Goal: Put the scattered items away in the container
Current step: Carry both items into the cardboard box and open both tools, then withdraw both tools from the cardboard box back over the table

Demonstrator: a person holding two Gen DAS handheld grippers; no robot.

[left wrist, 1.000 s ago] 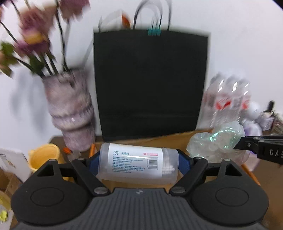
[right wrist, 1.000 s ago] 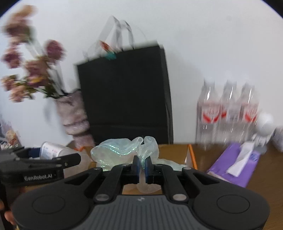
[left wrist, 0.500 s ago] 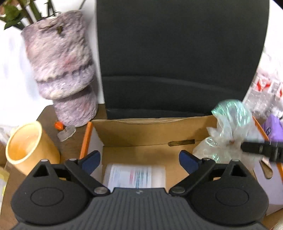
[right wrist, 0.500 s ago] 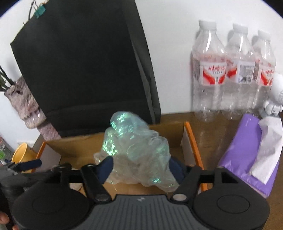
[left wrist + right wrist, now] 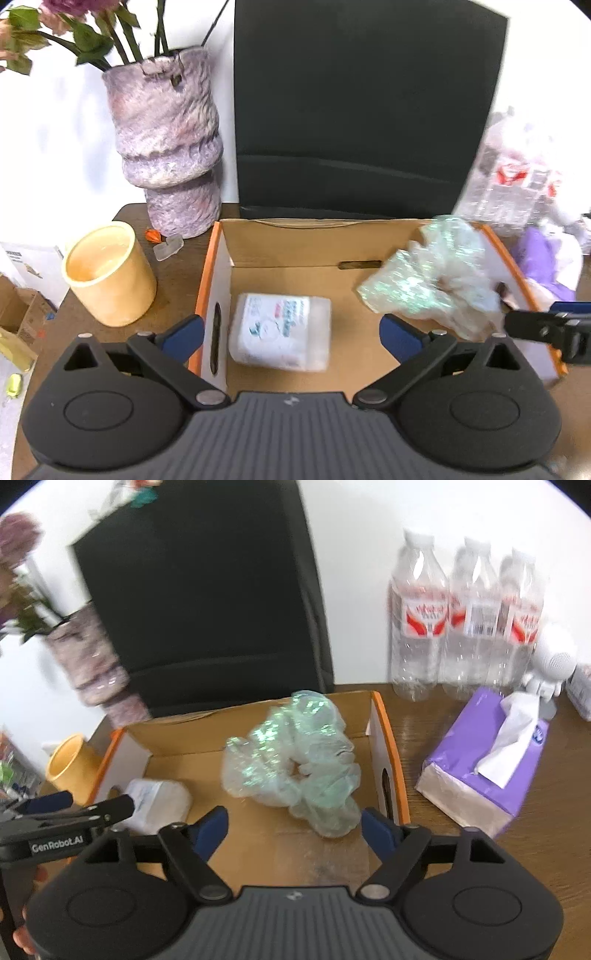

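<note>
Both your tools are spread apart and empty: lift the left tool [image 5: 291, 330] and right tool [image 5: 295, 825] straight up, clear of the cardboard box [image 5: 388, 738]. Just beyond them inside it, the white bottle [image 5: 280, 330] lies left, the crumpled plastic bag [image 5: 295, 764] right.

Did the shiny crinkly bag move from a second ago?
Yes. The crinkly bag left the right gripper and dropped into the cardboard box, away from its open fingers.

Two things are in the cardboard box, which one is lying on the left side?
The white labelled bottle, lying on its side by the left wall; the crumpled iridescent plastic bag is on the right.
</note>
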